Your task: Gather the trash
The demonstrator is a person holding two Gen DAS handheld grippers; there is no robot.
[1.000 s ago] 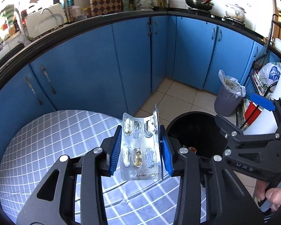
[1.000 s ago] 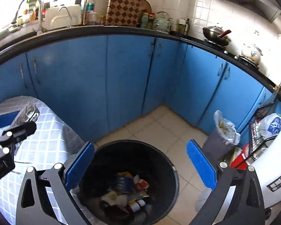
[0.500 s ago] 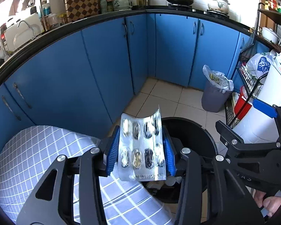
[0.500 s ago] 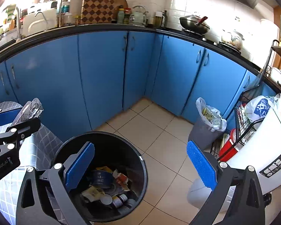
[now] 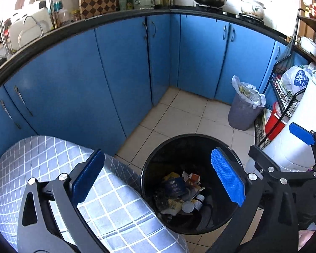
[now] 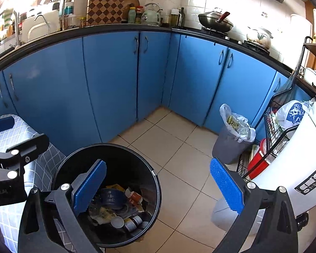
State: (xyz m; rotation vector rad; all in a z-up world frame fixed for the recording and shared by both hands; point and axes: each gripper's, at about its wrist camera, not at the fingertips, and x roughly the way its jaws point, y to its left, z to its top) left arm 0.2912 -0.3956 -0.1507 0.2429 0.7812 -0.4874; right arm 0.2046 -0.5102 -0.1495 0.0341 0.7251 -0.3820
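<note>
A round black bin (image 5: 179, 137) stands on the tiled floor beside the table, holding several pieces of trash (image 5: 179, 189): paper, a blue bowl, small bottles. My left gripper (image 5: 158, 168) hangs over the bin's near side. Its jaws are opening wide and nothing is between the blue pads. I cannot pick out a pill blister pack among the trash. My right gripper (image 6: 158, 175) is open and empty, above the bin (image 6: 107, 146) and the floor to its right. It also shows in the left wrist view, where one blue pad (image 5: 301, 133) is at the right edge.
A table under a grey checked cloth (image 5: 42, 158) lies left of the bin. Blue cabinets (image 5: 120, 80) line the corner behind. A grey bin with a white liner (image 5: 244, 109), a wire rack (image 6: 278, 130), a red bucket (image 6: 257, 162) and a white appliance (image 6: 295, 168) crowd the right.
My left jaws have spread wide and the silver pill blister pack they held is gone from between them. Both views slid from the table toward the black bin.
</note>
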